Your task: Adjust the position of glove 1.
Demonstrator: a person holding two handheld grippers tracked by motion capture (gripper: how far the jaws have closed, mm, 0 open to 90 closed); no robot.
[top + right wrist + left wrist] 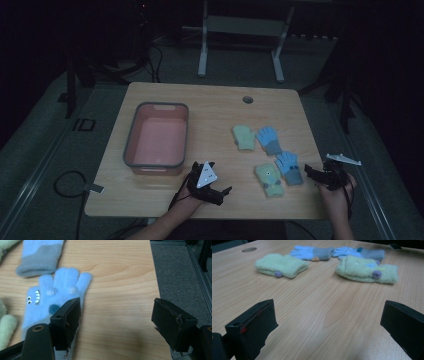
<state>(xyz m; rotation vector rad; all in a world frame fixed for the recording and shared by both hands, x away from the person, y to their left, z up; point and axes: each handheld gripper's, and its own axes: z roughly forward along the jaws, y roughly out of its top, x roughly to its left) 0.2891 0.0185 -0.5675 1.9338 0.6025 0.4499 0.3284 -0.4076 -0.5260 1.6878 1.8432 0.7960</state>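
Observation:
Four small gloves lie on the wooden table (210, 115). A green mitten (244, 137) and a blue glove (268, 139) sit farther back. Nearer lie a blue glove with a monster face (289, 168) (55, 295) and a second green mitten (269, 179) (367, 270). My left gripper (220, 176) (329, 322) rests open near the front edge, pointing at the gloves, with bare wood between its jaws. My right gripper (311, 175) (116, 315) is open just right of the monster glove. Its left jaw overlaps the glove's edge, and only table shows between the jaws.
A pink bin with a grey rim (131, 135) stands empty on the left half of the table. A round cable hole (248, 99) is at the back. The table's right edge (155, 277) runs close beside my right gripper, with grey floor beyond.

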